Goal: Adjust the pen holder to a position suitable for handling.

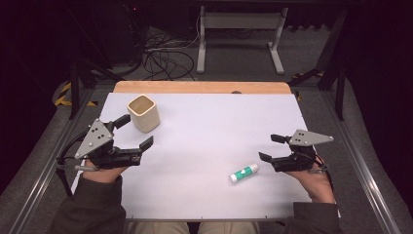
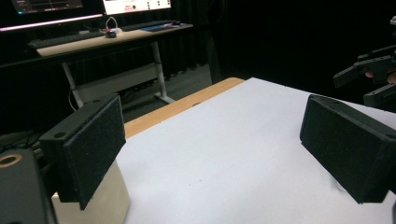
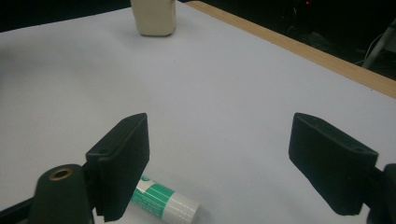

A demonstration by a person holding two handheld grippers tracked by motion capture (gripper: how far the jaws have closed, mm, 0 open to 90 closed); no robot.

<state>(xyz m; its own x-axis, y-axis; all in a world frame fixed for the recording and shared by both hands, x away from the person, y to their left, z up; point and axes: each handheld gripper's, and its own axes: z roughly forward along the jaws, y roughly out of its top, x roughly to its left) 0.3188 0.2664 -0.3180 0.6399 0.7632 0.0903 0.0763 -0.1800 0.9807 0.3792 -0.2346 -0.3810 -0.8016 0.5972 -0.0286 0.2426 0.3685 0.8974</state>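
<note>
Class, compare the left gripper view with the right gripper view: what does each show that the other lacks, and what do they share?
Left gripper view alone: a desk with monitors behind the table, and the right gripper far off at the picture's right edge.

Right gripper view alone: a green-and-white glue stick lying by the nearer jaw.

Both: the white table with its wooden edge, the cream cup, and that camera's own open, empty jaws; the left gripper is beside the cup.

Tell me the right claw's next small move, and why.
Probably ease the right claw toward the glue stick and down over it: its jaws stand open and empty, and the stick lies flat on the white table just beside it.
</note>
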